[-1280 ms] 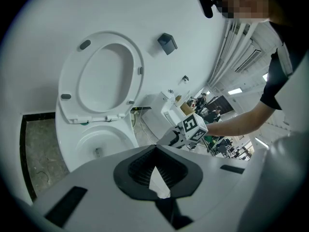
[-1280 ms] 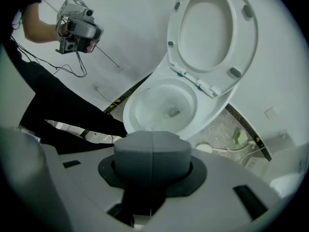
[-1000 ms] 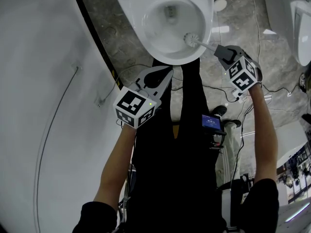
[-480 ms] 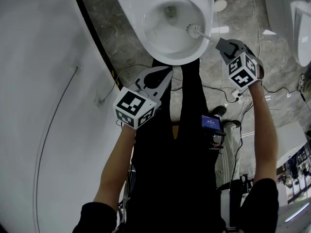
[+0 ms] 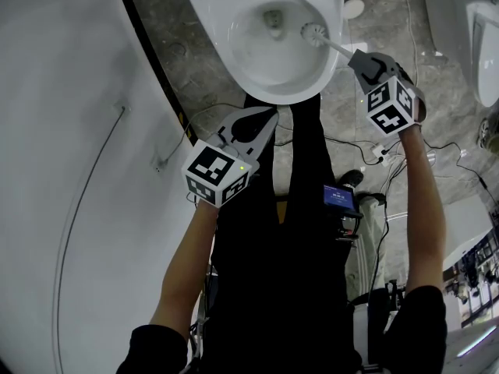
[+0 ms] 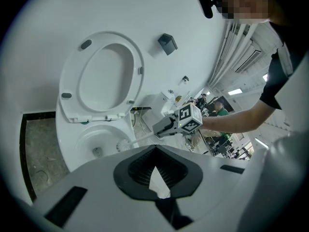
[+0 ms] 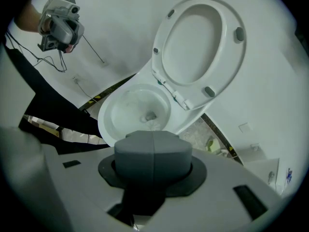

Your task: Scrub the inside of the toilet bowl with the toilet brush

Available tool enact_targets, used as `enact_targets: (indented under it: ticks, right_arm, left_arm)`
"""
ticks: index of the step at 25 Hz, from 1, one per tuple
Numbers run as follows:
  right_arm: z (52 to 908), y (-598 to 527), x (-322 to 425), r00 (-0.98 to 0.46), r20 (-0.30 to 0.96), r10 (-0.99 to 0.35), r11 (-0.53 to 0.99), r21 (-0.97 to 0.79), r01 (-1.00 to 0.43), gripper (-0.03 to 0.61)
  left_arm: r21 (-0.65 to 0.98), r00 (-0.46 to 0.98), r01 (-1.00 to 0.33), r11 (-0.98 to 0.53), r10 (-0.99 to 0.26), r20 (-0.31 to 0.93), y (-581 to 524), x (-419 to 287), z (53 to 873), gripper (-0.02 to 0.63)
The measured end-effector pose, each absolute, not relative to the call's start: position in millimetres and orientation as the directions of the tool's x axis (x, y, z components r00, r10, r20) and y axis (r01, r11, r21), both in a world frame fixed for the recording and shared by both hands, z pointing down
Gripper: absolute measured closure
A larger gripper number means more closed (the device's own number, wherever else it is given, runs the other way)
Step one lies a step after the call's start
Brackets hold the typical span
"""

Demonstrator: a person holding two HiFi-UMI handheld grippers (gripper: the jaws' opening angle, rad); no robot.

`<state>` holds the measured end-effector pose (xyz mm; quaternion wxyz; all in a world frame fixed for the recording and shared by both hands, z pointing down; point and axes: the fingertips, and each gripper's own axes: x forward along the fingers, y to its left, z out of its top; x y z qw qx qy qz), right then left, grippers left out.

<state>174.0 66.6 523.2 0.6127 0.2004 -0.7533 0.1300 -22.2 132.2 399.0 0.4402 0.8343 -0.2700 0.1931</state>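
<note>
Fingers (image 7: 137,161) of your right gripper (image 5: 357,58) clamp the brush (image 5: 313,32), bristles against the bowl (image 5: 249,57) wall. Your left gripper (image 5: 269,117) is closed and empty. Scrubbing looks partway done.

I see a grey marbled floor (image 5: 191,76) carrying the toilet (image 5: 209,6); cables (image 5: 347,141) trail beside the toilet, a white disc (image 5: 353,8) near it.

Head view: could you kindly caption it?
Right tongs hold the toilet brush inside the toilet bowl; left tongs empty.
</note>
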Motion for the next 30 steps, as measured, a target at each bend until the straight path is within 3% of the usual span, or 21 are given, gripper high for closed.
enact_targets:
  ticks: [15, 30]
  right_arm:
    - [519, 27, 155, -0.162, 0.965, -0.206, 0.904, 0.125, -0.409, 0.425]
    - [518, -11, 97, -0.204, 0.937, -0.284, 0.85, 0.147, -0.506, 0.423]
  left_arm:
    - [0.631, 0.779, -0.623, -0.463, -0.285, 0.559, 135, -24, 402, 0.602]
    - [0.635, 0.776, -0.627, -0.452, -0.29, 0.56, 134, -32, 401, 0.602]
